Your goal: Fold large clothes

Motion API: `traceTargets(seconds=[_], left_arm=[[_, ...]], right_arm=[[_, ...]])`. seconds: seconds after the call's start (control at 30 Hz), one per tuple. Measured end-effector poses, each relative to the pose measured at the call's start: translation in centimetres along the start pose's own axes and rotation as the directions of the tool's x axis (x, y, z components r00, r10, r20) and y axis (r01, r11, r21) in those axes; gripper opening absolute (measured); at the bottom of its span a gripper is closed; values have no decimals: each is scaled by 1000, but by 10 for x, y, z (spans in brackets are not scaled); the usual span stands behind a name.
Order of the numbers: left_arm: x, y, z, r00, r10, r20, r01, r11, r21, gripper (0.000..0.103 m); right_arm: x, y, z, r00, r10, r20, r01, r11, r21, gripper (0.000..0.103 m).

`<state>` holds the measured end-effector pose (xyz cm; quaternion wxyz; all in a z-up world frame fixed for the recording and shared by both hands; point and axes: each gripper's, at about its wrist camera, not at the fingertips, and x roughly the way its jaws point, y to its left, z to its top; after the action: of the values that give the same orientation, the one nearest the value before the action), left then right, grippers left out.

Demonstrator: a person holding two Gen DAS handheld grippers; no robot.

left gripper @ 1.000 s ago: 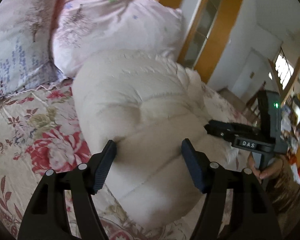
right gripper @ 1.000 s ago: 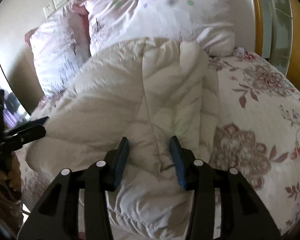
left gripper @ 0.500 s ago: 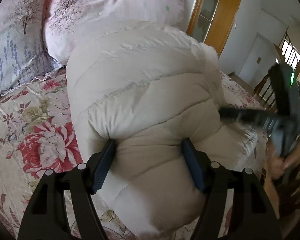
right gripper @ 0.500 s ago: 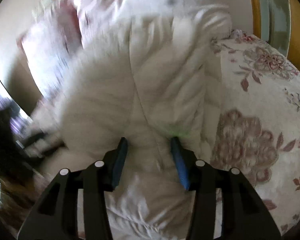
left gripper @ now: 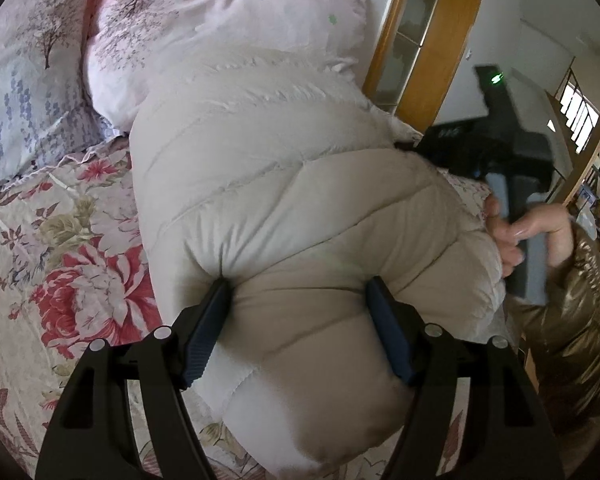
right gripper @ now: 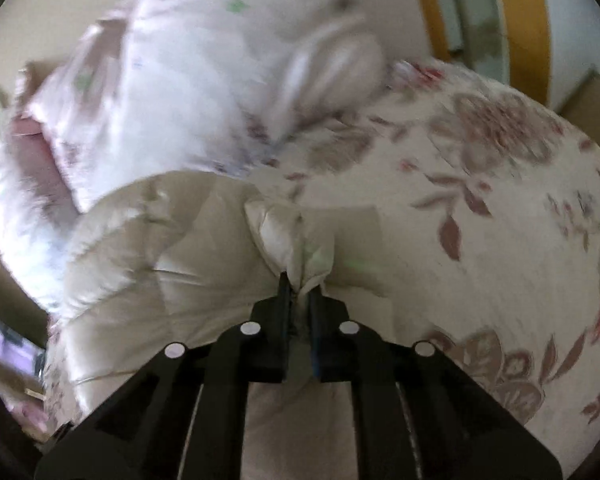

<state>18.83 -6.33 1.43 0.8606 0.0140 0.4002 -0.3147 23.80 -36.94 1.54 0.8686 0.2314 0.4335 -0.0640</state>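
A large cream puffer jacket [left gripper: 284, 200] lies bundled on the floral bedspread [left gripper: 60, 240]. My left gripper [left gripper: 298, 304] is open, its jaws pressed into the jacket's near bulge on either side. My right gripper [right gripper: 300, 292] is shut on a pinched fold of the jacket [right gripper: 296, 236], with the rest of the jacket [right gripper: 160, 272] spread to its left. The right gripper also shows in the left wrist view [left gripper: 508, 152], held in a hand at the jacket's far right edge. The right wrist view is motion-blurred.
Two pink and blue patterned pillows [left gripper: 204, 28] lie at the head of the bed behind the jacket. A wooden door frame [left gripper: 432, 40] stands past the bed's far side. The floral bedspread [right gripper: 500, 208] stretches to the right of the jacket.
My right gripper has closed onto a fold of the jacket and swung across fast. My left gripper has pushed forward into the jacket and stayed open.
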Motion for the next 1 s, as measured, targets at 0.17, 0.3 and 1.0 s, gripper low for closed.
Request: traceTargets(seconds=[0.17, 0.3, 1.0], left_arm=[[7, -7, 5, 1000, -12, 9, 12, 1000, 16, 74], [9, -9, 7, 1000, -1, 14, 1, 1000, 17, 74], [9, 117, 22, 953, -273, 132, 300, 786, -540, 75]], right_arm=[[21, 5, -18, 985, -175, 10, 175, 983, -62, 9], [28, 2, -15, 984, -177, -18, 175, 981, -82, 12], [-5, -58, -8, 898, 356, -260, -326, 933, 153, 101]])
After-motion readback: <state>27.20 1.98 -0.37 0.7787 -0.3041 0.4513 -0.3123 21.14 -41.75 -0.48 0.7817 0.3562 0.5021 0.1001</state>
